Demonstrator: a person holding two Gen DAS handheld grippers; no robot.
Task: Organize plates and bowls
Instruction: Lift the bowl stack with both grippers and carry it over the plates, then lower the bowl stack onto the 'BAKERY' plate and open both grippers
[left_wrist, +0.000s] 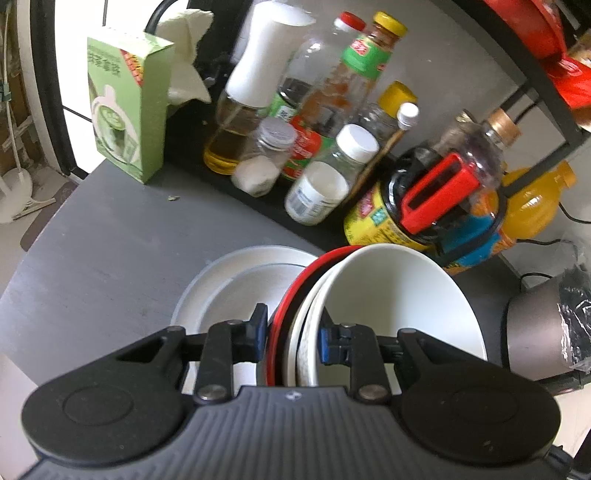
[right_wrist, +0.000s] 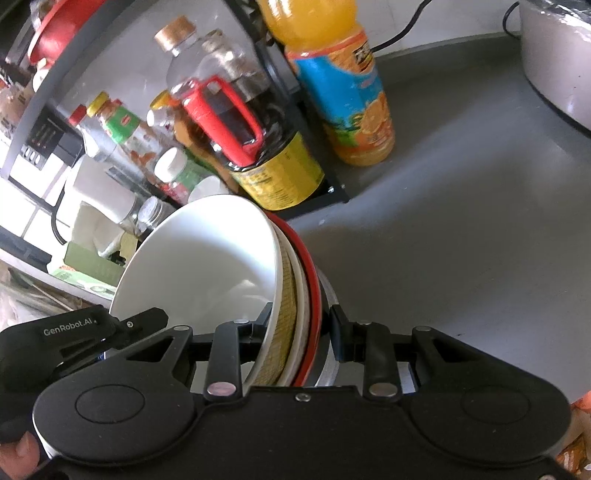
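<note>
Bowls, nested and tilted on edge, hang between your two grippers above the bench, so the stack travels as one. Plates lie flat below, a likely landing spot. Left gripper and right gripper both have jaws narrowed onto opposite rims.
</note>
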